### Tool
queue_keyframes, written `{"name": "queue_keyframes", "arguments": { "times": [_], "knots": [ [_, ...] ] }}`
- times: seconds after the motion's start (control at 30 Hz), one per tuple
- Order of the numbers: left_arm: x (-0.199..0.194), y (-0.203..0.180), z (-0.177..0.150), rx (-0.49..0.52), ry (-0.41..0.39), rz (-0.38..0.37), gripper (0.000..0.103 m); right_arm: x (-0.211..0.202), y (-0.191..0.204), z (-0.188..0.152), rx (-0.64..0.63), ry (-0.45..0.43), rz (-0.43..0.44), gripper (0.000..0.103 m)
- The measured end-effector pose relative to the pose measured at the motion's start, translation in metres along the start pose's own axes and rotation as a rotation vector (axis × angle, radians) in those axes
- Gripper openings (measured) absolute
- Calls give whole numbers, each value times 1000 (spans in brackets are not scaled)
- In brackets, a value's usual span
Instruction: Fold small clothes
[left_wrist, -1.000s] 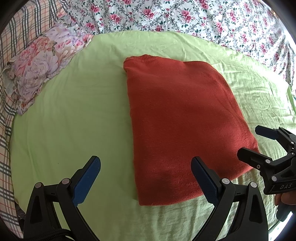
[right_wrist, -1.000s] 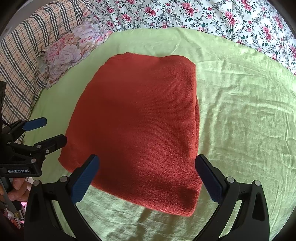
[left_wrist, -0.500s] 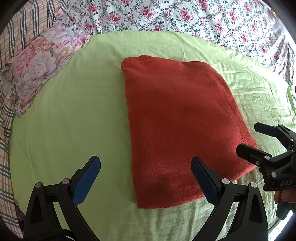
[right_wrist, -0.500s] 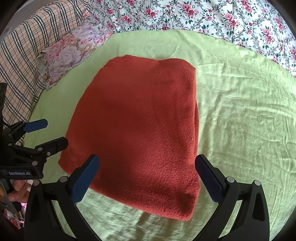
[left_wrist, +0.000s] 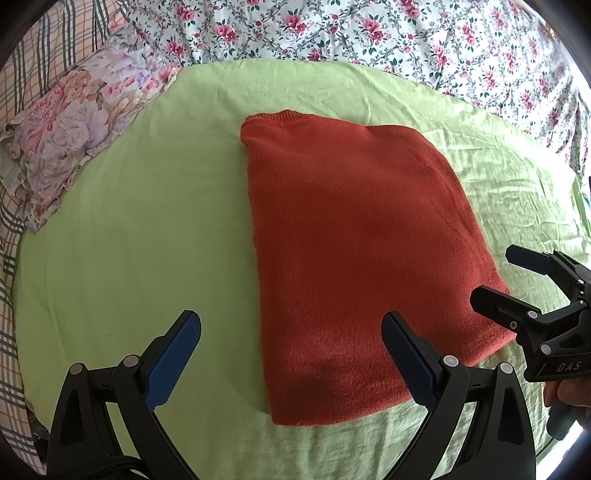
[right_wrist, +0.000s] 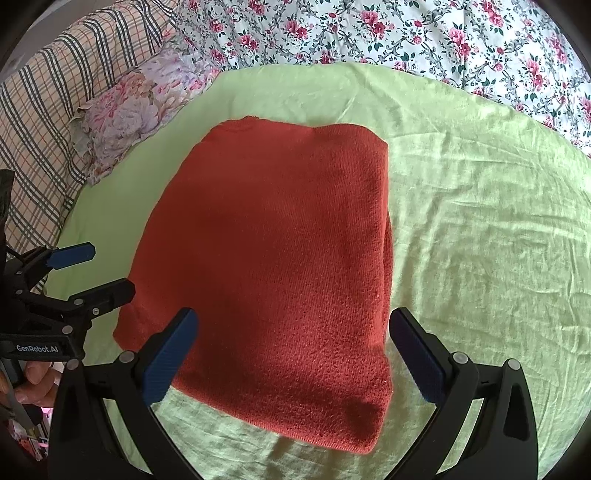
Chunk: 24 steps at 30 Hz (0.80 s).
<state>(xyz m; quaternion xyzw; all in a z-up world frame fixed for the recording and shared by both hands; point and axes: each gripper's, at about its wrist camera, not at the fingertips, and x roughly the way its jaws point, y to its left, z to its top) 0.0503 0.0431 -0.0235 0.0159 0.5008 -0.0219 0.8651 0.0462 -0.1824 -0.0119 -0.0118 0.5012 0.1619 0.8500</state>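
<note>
A rust-red knit sweater (left_wrist: 354, 254) lies folded into a rectangle on a light green sheet (left_wrist: 147, 229); it also shows in the right wrist view (right_wrist: 280, 258). My left gripper (left_wrist: 291, 354) is open and empty, hovering above the sweater's near left edge. My right gripper (right_wrist: 295, 350) is open and empty above the sweater's near right part. The right gripper also shows at the right of the left wrist view (left_wrist: 517, 284), and the left gripper at the left of the right wrist view (right_wrist: 92, 273).
The green sheet (right_wrist: 480, 236) covers a bed. A floral pillow (left_wrist: 74, 140) lies at the far left. A floral bedspread (left_wrist: 369, 33) runs along the back, and a plaid blanket (right_wrist: 37, 125) lies at the left.
Both grippers have drawn back slightly toward me and stay open; the sweater lies still.
</note>
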Motion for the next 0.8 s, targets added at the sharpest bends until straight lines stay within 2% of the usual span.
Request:
{"name": "queue_keyframes", "arguments": {
  "times": [0.37,0.8],
  "knots": [
    [1,0,7,-5,-17,2,98,1,-4,5,0,-8,-9,103],
    [4,12,11,-40,-1,18,98,-1,-6,5,7,-17,-3,103]
  ]
}}
